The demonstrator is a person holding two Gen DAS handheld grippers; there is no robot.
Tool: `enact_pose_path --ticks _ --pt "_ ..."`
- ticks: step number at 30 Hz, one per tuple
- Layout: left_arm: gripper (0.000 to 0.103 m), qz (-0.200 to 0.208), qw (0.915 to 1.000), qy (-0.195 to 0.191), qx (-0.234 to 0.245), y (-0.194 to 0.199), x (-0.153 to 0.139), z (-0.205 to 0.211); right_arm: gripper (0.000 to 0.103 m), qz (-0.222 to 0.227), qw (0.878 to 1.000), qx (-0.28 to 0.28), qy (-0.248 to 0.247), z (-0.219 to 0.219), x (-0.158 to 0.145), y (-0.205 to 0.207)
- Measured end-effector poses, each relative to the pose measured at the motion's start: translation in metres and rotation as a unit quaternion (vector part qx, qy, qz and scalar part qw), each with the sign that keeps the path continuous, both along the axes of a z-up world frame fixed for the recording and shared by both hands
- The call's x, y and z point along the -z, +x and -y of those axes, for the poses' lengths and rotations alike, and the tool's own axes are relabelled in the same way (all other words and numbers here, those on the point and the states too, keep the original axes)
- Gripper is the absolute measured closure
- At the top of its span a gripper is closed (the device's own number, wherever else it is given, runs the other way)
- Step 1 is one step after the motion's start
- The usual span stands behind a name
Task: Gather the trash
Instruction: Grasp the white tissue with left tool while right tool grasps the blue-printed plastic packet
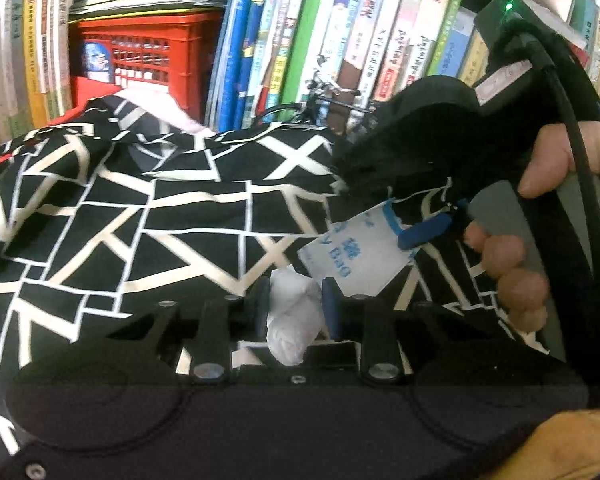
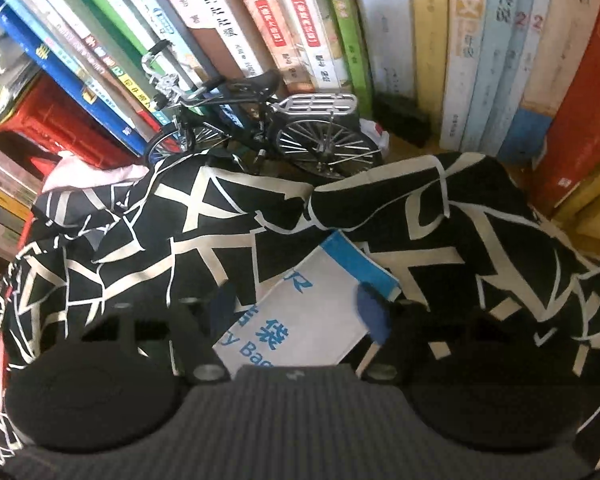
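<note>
Gripping a crumpled white tissue wad (image 1: 292, 316), the left tongs (image 1: 294, 300) are seen nearly closed, their blue pads pressed against the wad from both sides. The wad is held just above a black cloth with a white line pattern (image 1: 140, 220), which is spread over the surface in front of a row of upright books (image 1: 340, 40). Just beside the wad, a white bag with blue print (image 2: 308, 316) is seen lying on the cloth. The right tongs (image 2: 300, 316) are set about half open over this bag, one blue pad (image 2: 372, 308) resting on its blue-edged corner; whether the bag is actually pinched cannot be told. A hand (image 1: 540, 248) is wrapped around the right tool's handle. A model bicycle (image 2: 260, 128) is stood behind the cloth, against the books, and a red crate (image 1: 148, 52) is seen at the left.
</note>
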State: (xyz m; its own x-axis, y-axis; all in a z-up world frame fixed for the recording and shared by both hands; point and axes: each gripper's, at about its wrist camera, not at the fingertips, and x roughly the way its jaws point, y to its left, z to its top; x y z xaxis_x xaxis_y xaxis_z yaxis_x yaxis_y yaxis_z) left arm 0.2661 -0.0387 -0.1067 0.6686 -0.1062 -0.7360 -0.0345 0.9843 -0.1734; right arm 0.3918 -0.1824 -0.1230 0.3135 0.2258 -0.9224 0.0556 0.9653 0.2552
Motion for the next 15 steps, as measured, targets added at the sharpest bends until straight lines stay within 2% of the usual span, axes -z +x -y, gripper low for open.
enact_pose_path --ticks 2,3,4,8,10,12,13,14,15 --pt "0.077 -0.004 1.0 0.003 -0.005 -0.002 -0.001 -0.003 0.067 -0.004 1.0 0.003 -0.006 0.001 -0.001 0.0" --pt "0.077 -0.006 0.9999 0.005 -0.007 -0.003 -0.001 -0.004 0.085 -0.01 1.0 0.005 -0.007 0.001 0.0 -0.001" --pt "0.077 -0.008 0.9999 0.006 -0.01 -0.005 -0.001 -0.006 0.09 -0.016 1.0 0.007 -0.009 0.001 0.0 -0.002" --pt "0.077 -0.012 0.9998 0.012 -0.01 -0.011 -0.004 -0.008 0.092 -0.018 1.0 0.0 -0.007 0.004 -0.004 -0.013" --pt "0.077 -0.012 0.9997 0.02 -0.009 -0.015 -0.006 -0.01 0.078 -0.014 1.0 0.015 0.005 0.009 -0.006 -0.015" --pt "0.077 -0.013 0.9995 0.024 -0.013 -0.019 -0.008 -0.013 0.045 -0.02 0.999 0.042 0.017 0.013 -0.006 -0.009" --pt "0.077 -0.014 0.9994 0.026 -0.017 -0.021 -0.009 -0.016 0.025 -0.024 0.998 0.05 0.018 0.011 -0.005 -0.006" --pt "0.077 -0.015 0.9993 0.026 -0.021 -0.023 -0.01 -0.019 0.02 -0.026 0.998 0.056 0.015 0.009 -0.005 -0.003" --pt "0.077 -0.016 0.9992 0.027 -0.025 -0.024 -0.01 -0.022 0.019 -0.028 0.998 0.055 0.008 0.006 -0.004 0.0"
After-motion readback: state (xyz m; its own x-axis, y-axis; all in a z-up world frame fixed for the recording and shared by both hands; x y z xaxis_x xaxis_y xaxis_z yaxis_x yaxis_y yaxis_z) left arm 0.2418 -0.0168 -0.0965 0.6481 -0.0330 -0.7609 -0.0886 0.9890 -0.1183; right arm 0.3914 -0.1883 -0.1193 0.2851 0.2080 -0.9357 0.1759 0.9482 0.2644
